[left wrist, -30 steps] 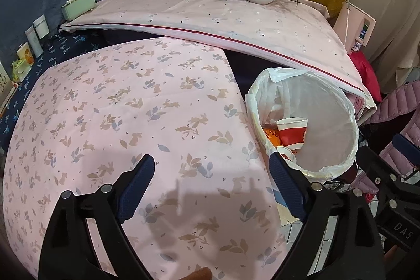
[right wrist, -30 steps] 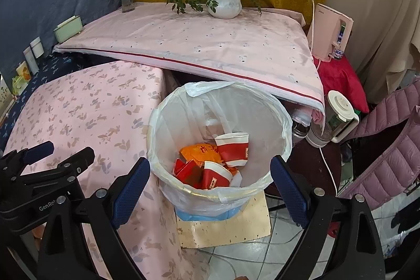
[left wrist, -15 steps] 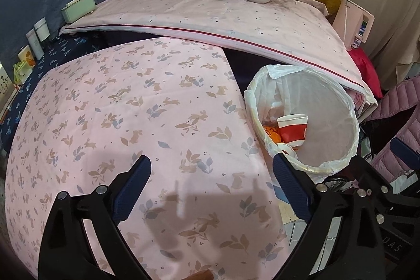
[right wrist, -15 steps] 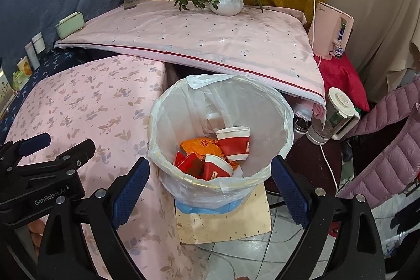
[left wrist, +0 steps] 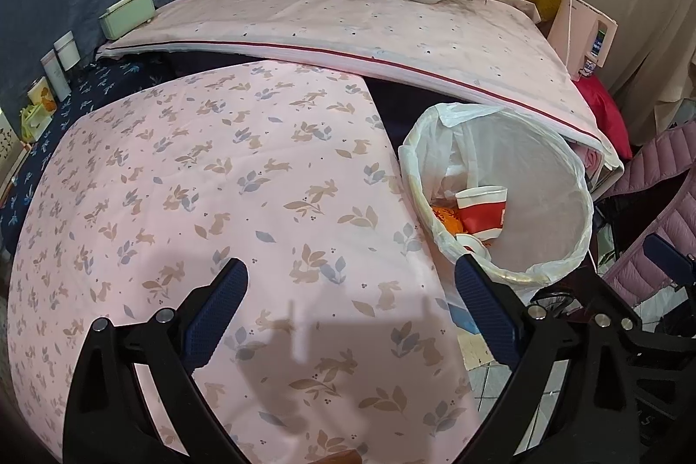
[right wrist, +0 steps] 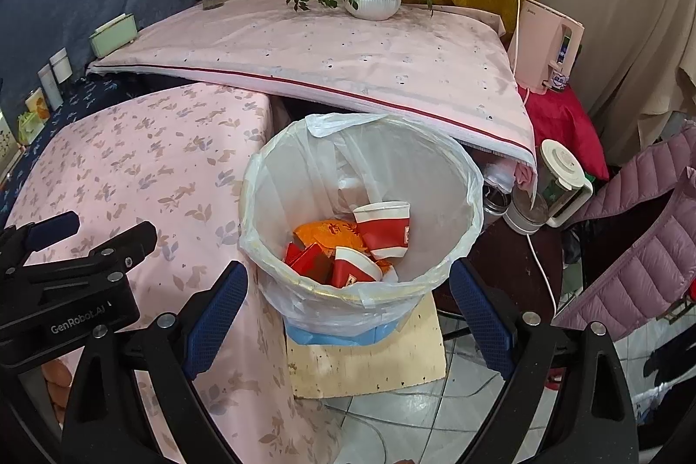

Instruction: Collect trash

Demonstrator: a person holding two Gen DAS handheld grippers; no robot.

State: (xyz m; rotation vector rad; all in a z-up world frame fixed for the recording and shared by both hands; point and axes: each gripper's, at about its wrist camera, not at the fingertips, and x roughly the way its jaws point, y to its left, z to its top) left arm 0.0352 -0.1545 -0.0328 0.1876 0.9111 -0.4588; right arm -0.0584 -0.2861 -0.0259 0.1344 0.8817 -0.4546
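Right wrist view: red-and-white paper cups [right wrist: 383,229] and an orange wrapper [right wrist: 326,231] lie at the bottom of the lined bin [right wrist: 467,177], on the floor against the table's [right wrist: 130,168] right edge. My right claw [right wrist: 348,303] hangs open and empty above the bin's near rim; my left claw [left wrist: 350,303], also spread and empty, hovers over the bare tablecloth. Such cups look light and crushable, best pinched at the rim.
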